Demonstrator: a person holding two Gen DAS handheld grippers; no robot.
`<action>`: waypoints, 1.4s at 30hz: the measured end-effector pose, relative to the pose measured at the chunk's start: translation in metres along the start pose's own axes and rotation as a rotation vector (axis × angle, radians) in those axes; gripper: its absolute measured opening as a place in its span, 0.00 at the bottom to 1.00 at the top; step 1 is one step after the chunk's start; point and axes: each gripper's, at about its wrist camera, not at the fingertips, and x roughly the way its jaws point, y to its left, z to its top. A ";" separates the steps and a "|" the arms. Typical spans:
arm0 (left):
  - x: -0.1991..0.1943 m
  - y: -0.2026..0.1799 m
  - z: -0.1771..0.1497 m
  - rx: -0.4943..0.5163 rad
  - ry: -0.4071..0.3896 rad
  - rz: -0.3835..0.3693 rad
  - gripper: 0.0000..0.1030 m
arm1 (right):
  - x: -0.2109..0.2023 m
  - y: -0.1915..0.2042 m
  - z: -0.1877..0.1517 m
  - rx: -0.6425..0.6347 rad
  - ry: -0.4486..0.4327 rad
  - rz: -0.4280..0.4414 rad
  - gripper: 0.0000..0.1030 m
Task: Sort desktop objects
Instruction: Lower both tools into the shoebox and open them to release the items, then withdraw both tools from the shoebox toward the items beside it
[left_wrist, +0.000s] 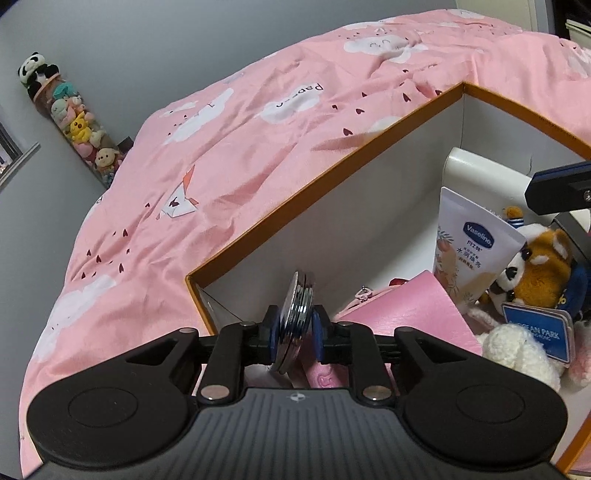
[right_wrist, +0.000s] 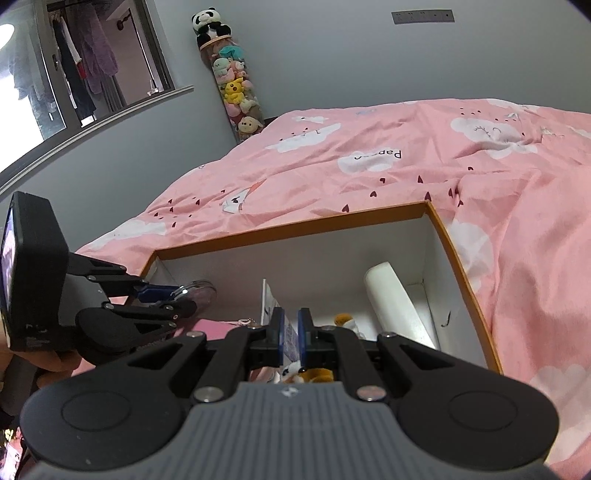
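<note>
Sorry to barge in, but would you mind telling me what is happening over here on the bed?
A person with a handheld gripper in each hand is sorting small things into an orange-edged box on a pink duvet. The left gripper has a round metal compact mirror edge-up between its pads, over the box's near corner. The right gripper is nearly closed and empty above the box, which already holds a Vaseline tube, plush toys and a pink pouch.
</note>
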 end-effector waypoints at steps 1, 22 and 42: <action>-0.002 0.000 0.000 -0.002 -0.004 -0.002 0.21 | 0.000 -0.001 0.000 0.002 0.000 -0.002 0.10; -0.114 0.005 -0.011 -0.232 -0.114 -0.073 0.21 | -0.053 0.006 -0.016 -0.002 -0.101 0.012 0.69; -0.135 -0.059 -0.088 -0.470 0.090 -0.320 0.46 | -0.121 -0.005 -0.086 -0.052 -0.057 -0.058 0.82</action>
